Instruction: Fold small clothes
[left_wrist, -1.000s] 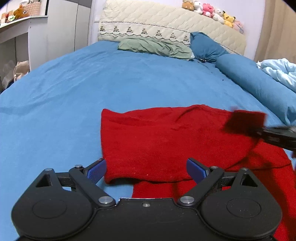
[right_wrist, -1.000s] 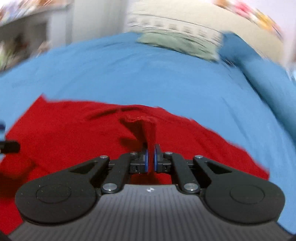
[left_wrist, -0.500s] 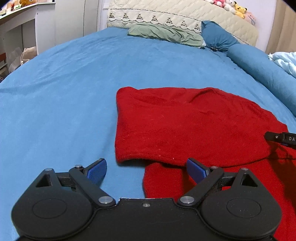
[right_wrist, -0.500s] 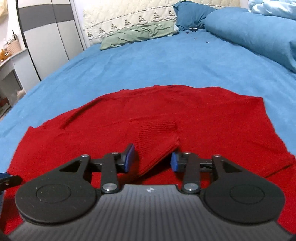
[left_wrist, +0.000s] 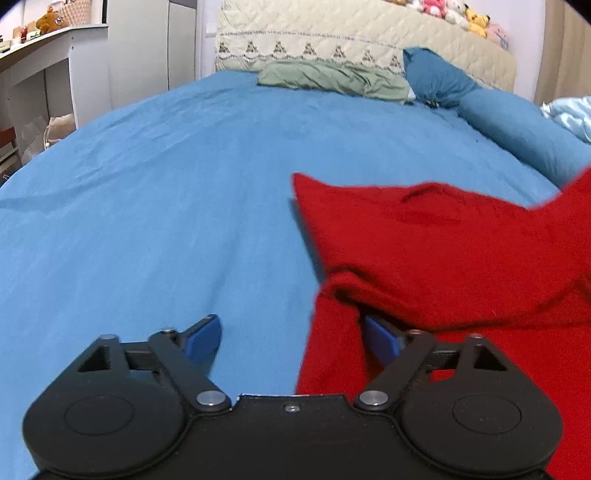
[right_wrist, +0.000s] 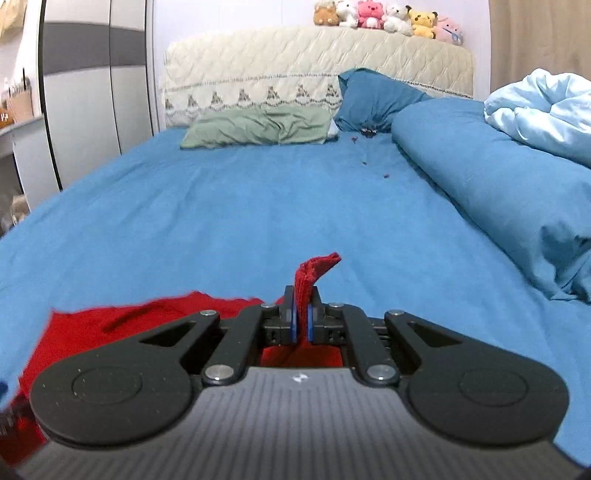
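Observation:
A red knitted garment (left_wrist: 443, 251) lies partly folded on the blue bedsheet (left_wrist: 147, 206). Its left edge reaches between the fingers of my left gripper (left_wrist: 291, 338), which is open with its right fingertip (left_wrist: 380, 338) tucked under a red fold. In the right wrist view my right gripper (right_wrist: 303, 321) is shut on a strip of the red garment (right_wrist: 314, 273), which sticks up above the pads. The rest of the garment (right_wrist: 110, 332) lies low at the left behind the gripper.
A green pillow (right_wrist: 258, 127) and a dark blue pillow (right_wrist: 373, 99) lie at the headboard (right_wrist: 314, 66). A rolled blue duvet (right_wrist: 498, 184) and a pale blue blanket (right_wrist: 543, 107) run along the right. A white desk (left_wrist: 44, 62) stands left of the bed.
My right gripper opened on the garment, then shut on a strip of it and lifted it. My left gripper moved to the garment's left edge and stayed open.

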